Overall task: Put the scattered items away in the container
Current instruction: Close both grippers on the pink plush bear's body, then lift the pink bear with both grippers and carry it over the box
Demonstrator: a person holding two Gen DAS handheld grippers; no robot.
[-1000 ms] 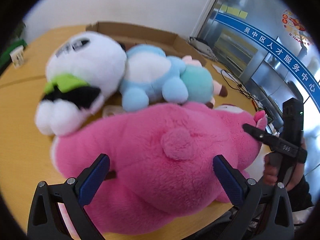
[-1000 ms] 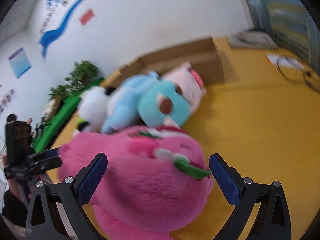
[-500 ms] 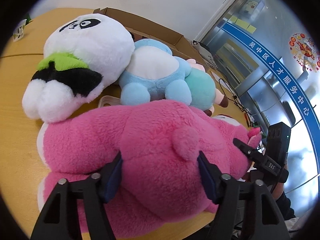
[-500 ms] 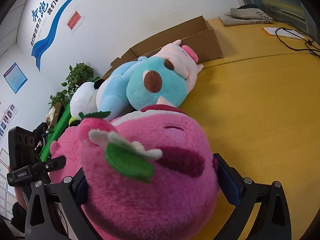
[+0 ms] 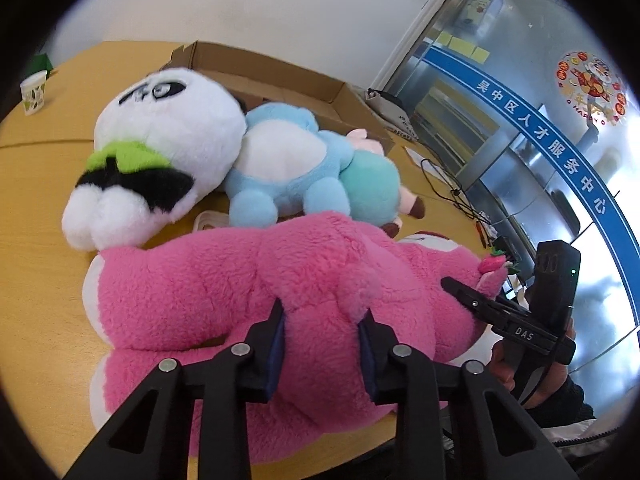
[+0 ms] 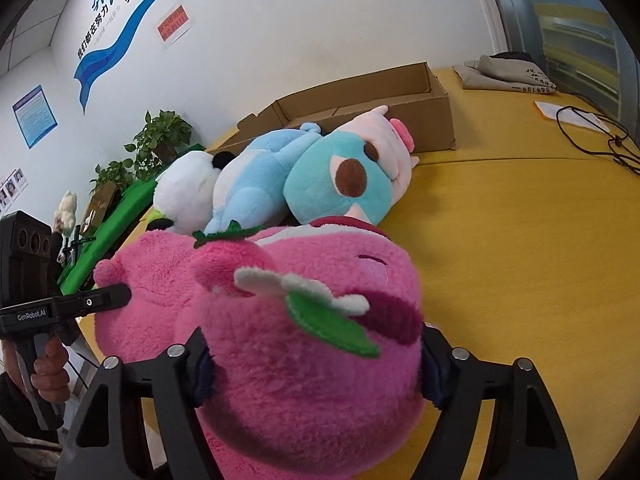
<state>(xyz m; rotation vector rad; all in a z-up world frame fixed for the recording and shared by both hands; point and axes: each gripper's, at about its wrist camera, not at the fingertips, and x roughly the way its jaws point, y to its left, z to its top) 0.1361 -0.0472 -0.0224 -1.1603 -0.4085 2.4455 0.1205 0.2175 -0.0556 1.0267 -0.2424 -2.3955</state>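
A big pink plush bear (image 5: 224, 272) lies on the yellow table (image 5: 36, 184). My left gripper (image 5: 322, 320) is shut on the fur of its back. My right gripper (image 6: 316, 356) is shut on its head (image 6: 320, 364), which fills the space between the fingers. Behind it lie a white panda plush (image 5: 168, 128) and a blue plush (image 5: 288, 164); both show in the right wrist view, the panda (image 6: 186, 188) and the blue one (image 6: 316, 184). An open cardboard box (image 5: 280, 80) stands behind them, also in the right wrist view (image 6: 380, 96).
A paper cup (image 5: 33, 92) stands at the table's far left. Black cables (image 6: 596, 136), a sheet of paper (image 6: 560, 112) and a folded cloth bag (image 6: 508, 74) lie at the right. Green plants (image 6: 160, 140) stand by the wall.
Both grippers have closed on the pink bear: the left from wide open onto its back, the right onto its head. The bear's head has come closer to the right camera.
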